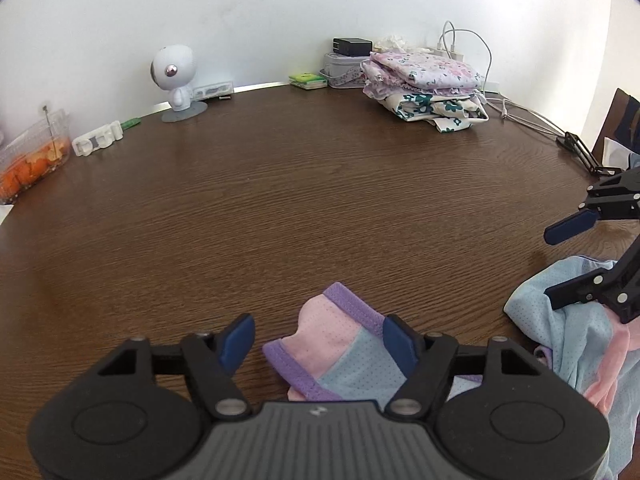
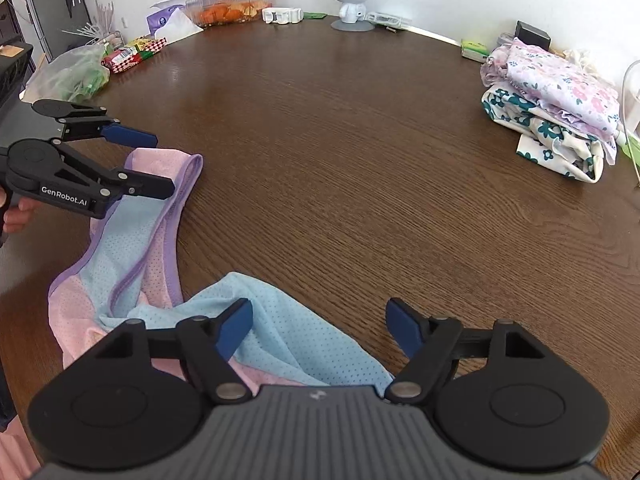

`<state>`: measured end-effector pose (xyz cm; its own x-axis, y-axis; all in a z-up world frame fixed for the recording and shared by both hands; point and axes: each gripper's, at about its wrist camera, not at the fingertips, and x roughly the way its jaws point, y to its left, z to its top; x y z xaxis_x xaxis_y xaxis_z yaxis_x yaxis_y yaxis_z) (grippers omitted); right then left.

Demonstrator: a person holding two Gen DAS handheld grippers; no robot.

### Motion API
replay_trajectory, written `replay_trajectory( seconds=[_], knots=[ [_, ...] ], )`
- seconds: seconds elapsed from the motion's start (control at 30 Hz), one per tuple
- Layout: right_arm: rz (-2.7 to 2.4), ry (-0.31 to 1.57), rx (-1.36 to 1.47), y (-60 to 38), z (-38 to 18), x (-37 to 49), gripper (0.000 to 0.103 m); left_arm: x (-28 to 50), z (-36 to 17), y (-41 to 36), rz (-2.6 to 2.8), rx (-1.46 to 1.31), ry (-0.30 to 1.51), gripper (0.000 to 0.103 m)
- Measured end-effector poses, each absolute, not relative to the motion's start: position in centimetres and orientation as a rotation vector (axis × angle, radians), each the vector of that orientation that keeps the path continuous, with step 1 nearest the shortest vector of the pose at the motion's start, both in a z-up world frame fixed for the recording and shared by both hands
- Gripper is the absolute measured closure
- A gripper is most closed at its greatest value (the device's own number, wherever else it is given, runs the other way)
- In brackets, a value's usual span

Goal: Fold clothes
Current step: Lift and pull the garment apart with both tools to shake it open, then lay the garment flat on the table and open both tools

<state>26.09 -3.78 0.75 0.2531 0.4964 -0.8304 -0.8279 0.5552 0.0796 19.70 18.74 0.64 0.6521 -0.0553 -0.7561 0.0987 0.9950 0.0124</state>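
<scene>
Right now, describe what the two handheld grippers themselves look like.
Both are the same build. The left gripper has a black linkage frame with round silver pivot pins, two flat dark-blue finger pads, and white "GenRobot.AI" lettering on its side. The right gripper shows two round black discs flanking a grey ribbed body with a small white logo. No cables or sleeves are visible.

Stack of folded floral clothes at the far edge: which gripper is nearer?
Right. The right gripper sits at the near table edge on the stack's side, open over the pastel garment. The left gripper hangs open further across from the stack.
</scene>
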Motion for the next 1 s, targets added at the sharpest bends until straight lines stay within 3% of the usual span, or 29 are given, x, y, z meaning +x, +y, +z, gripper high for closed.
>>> replay_trajectory(
  seconds=[0.07,0.13,0.17,0.23,0.27,0.3,0.5,0.77,1.0],
  knots=[
    [0.953,0.956,-0.414,-3.7,0.6,26.1,0.036,19.9,0.4,18.8,-0.101,0.037,0.861,0.054],
    [0.967,0.963,-0.426,-3.6,0.5,26.0,0.039,19.9,0.1,19.0,-0.119,0.025,0.871,0.074],
    [0.975,0.965,-0.433,-3.5,0.6,25.9,0.043,19.9,0.1,19.0,-0.128,0.016,0.870,0.078],
    [0.993,0.971,-0.449,-3.4,0.7,25.5,0.064,19.7,0.1,18.9,-0.135,0.007,0.867,0.094],
    [1.002,0.975,-0.459,-3.3,0.8,25.3,0.087,19.4,0.2,18.7,-0.132,0.011,0.863,0.094],
    [1.011,0.978,-0.467,-3.3,0.9,25.0,0.095,19.2,0.2,18.5,-0.128,0.015,0.858,0.095],
    [0.962,0.916,-0.435,-5.6,2.3,24.0,0.100,16.9,1.7,18.3,-0.042,-0.025,0.783,0.097],
    [0.742,0.685,-0.293,-14.1,9.9,24.4,0.100,12.9,8.6,19.5,0.031,-0.047,0.575,0.098],
    [0.561,0.545,-0.293,-14.3,14.1,28.7,0.100,19.4,14.7,19.8,0.070,-0.049,0.438,0.098]
  ],
)
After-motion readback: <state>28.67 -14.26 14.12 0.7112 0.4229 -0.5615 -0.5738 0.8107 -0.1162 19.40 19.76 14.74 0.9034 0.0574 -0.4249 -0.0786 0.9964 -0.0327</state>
